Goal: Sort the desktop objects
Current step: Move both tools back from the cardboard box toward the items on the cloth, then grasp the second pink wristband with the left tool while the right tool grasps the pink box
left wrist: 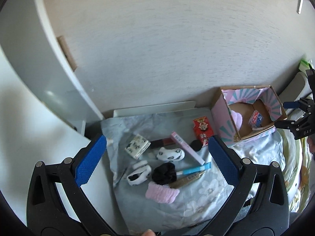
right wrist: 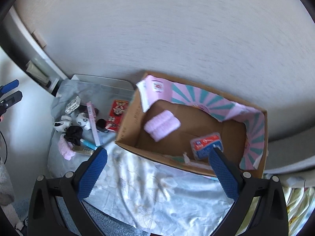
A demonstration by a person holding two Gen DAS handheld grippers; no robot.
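Note:
My left gripper (left wrist: 157,140) hangs open and empty above a pile on the blue floral cloth (left wrist: 206,194). The pile holds a pink fluffy roll (left wrist: 162,193), a black scrunchie (left wrist: 165,173), panda-print socks (left wrist: 170,154), a patterned small box (left wrist: 137,146), a red box (left wrist: 202,130), a long pink box (left wrist: 186,147) and a blue tube (left wrist: 194,170). My right gripper (right wrist: 157,151) is open, empty, over the near edge of the cardboard box (right wrist: 128,122). Inside the box lie a pink fluffy roll (right wrist: 162,124) and a blue packet (right wrist: 206,145).
A pale wall rises right behind the cloth and box. A white cabinet edge (left wrist: 59,90) stands at the left. The right gripper (left wrist: 286,114) shows at the left wrist view's right edge, beside the cardboard box (left wrist: 222,110). A yellow-green patterned fabric (left wrist: 295,167) lies to the right.

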